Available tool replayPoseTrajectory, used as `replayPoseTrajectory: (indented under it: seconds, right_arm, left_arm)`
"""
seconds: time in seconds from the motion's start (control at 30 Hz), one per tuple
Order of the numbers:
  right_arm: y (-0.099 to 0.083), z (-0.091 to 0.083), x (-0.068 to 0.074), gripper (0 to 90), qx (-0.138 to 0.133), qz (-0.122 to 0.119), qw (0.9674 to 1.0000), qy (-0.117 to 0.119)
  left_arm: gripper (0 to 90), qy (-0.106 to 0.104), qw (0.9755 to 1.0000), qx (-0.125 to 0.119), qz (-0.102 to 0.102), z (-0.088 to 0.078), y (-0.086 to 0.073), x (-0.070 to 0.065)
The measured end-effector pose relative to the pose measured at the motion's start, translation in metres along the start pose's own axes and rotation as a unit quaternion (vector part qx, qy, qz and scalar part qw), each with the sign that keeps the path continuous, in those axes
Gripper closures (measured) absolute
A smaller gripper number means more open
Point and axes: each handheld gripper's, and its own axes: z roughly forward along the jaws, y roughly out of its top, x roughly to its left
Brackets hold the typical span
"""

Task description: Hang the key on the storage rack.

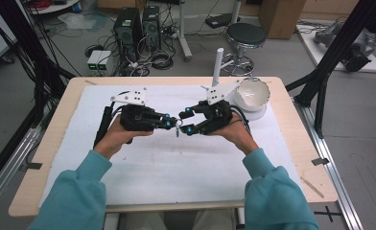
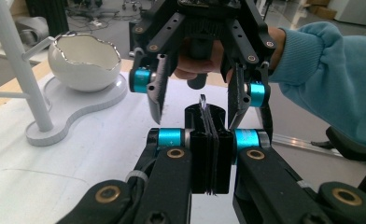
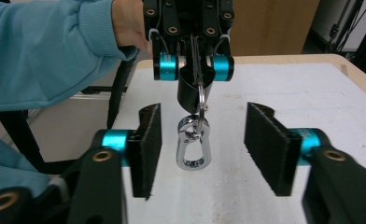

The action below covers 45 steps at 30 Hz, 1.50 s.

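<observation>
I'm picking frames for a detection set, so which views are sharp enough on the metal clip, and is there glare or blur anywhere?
Right gripper view: the snap clip is sharp, with bright glints on its chrome. Left gripper view: only the ring edge shows, thin and faint; the bowl behind is soft. High view: the clip is tiny and indistinct, with even lighting and soft shadows.
</observation>
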Motion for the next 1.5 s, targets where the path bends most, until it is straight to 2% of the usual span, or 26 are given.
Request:
replayPoseTrajectory:
  seconds: [0.1, 0.33, 0.53, 0.67, 0.73, 0.83, 0.93, 0.97, 1.37, 1.43, 1.47, 1.5]
  right_arm:
    - [0.0003, -0.0007, -0.0002, 58.6, -0.006, 0.003, 1.0000, 0.005]
    - [-0.0006, -0.0013, 0.0002, 67.2, -0.008, 0.006, 0.9999, 0.007]
    - [0.0002, 0.0005, 0.0008, 76.0, -0.009, -0.005, 0.9999, 0.011]
    - [0.0006, 0.0004, 0.0016, 78.4, -0.007, -0.005, 0.9999, 0.010]
    - [0.0009, -0.0005, 0.0019, 81.2, -0.003, 0.003, 1.0000, 0.005]
    - [0.0013, -0.0016, 0.0020, 85.7, -0.005, -0.002, 1.0000, 0.001]
    - [0.0014, -0.0023, 0.0018, 87.3, -0.002, 0.020, 0.9998, 0.000]
    - [0.0013, -0.0022, 0.0023, 88.0, -0.001, 0.034, 0.9994, -0.001]
    - [0.0019, -0.0029, 0.0027, 89.1, 0.007, 0.041, 0.9991, -0.005]
    - [0.0030, -0.0034, 0.0043, 89.2, 0.008, 0.035, 0.9993, -0.014]
    - [0.0043, -0.0049, 0.0051, 89.2, 0.012, 0.036, 0.9989, -0.029]
    - [0.0043, -0.0049, 0.0051, 89.2, 0.012, 0.036, 0.9989, -0.029]
  left_arm:
    - [88.8, 0.001, 1.0000, -0.001, 0.002, -0.0010, -0.0006, 0.0005]
    - [88.8, 0.002, 1.0000, -0.008, -0.001, -0.0019, -0.0008, 0.0009]
    - [88.8, 0.000, 1.0000, -0.004, 0.003, -0.0013, -0.0011, 0.0019]
    - [88.8, 0.002, 1.0000, -0.003, 0.001, -0.0008, -0.0015, 0.0022]
    - [88.8, -0.001, 1.0000, -0.005, 0.000, -0.0005, -0.0018, 0.0026]
    - [88.8, -0.002, 1.0000, -0.005, 0.002, 0.0002, -0.0016, 0.0020]
    - [88.8, -0.002, 1.0000, -0.003, 0.005, 0.0003, -0.0020, 0.0027]
    - [88.8, -0.003, 1.0000, -0.003, 0.004, 0.0005, -0.0022, 0.0028]
    - [88.1, -0.001, 1.0000, -0.006, 0.007, 0.0020, -0.0041, 0.0047]
    - [84.5, -0.002, 0.9996, -0.025, 0.009, 0.0016, -0.0070, 0.0059]
    - [68.3, 0.003, 0.9991, -0.040, 0.013, 0.0011, -0.0089, 0.0060]
    - [68.3, 0.007, 0.9988, -0.046, 0.014, 0.0003, -0.0100, 0.0062]
